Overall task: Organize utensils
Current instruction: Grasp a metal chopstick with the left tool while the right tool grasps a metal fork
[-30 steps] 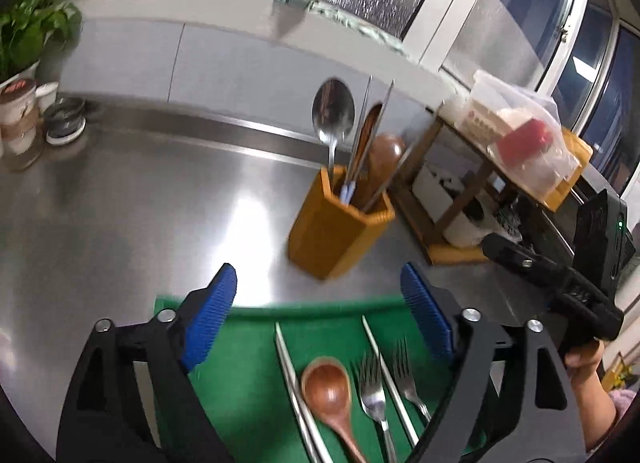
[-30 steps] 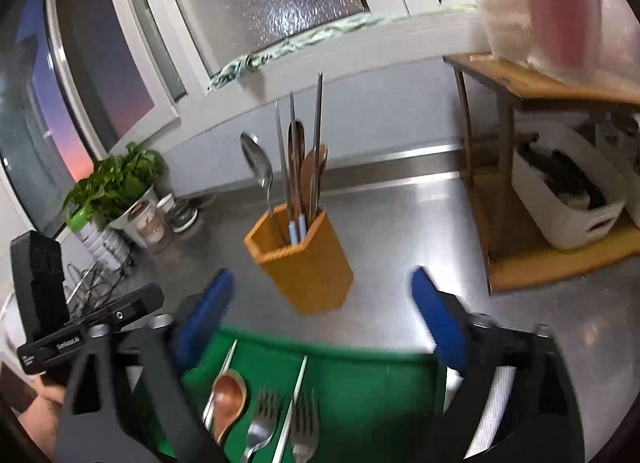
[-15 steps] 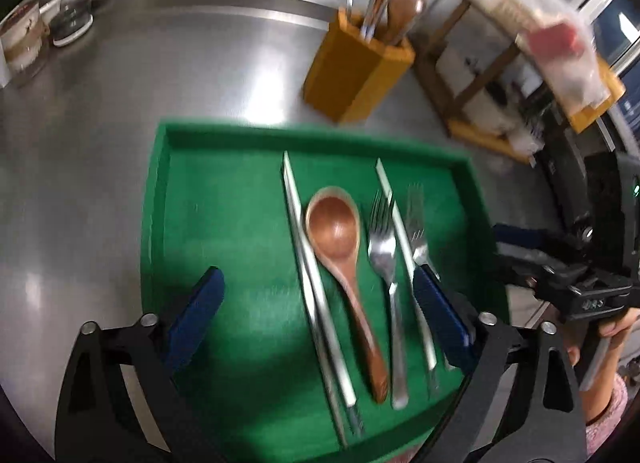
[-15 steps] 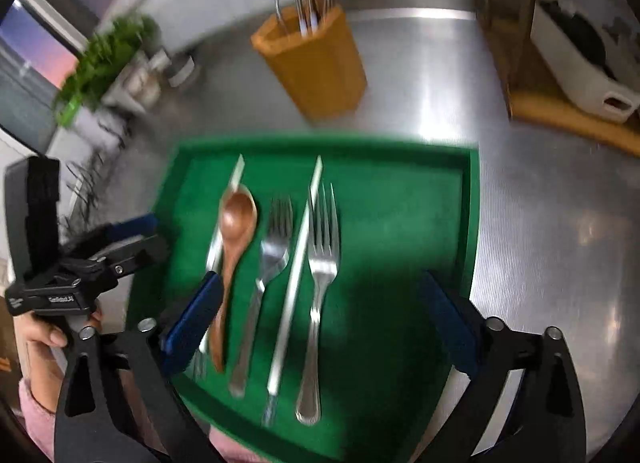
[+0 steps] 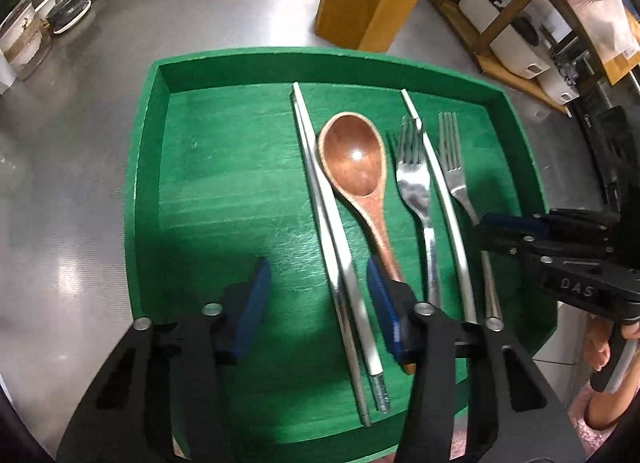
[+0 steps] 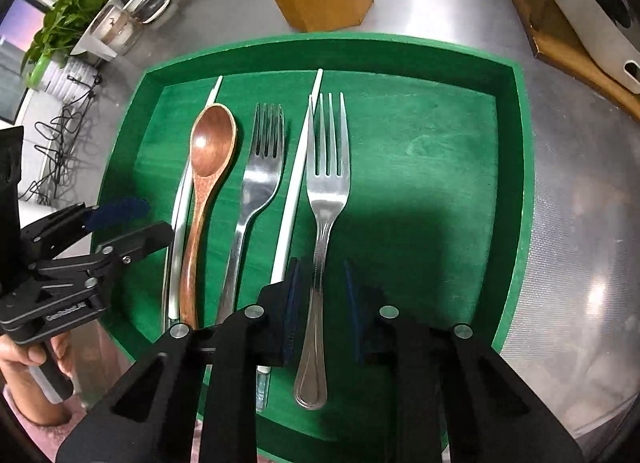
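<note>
Since a second earlier we had tipped from the holder down over the green tray [image 5: 144, 167]. Our left gripper [image 5: 320, 303] was closing around the chopsticks [image 5: 340, 263], our right gripper [image 6: 320, 303] around a fork [image 6: 326, 191], neither yet pinched.

Wooden spoon [image 5: 354, 161], two forks [image 6: 327, 183], chopsticks [image 5: 332, 223] lie parallel in green tray [image 5: 224, 167]

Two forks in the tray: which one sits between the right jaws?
The fork with the patterned handle, rightmost utensil in the green tray; the plain-handled fork lies beyond a chopstick.
</note>
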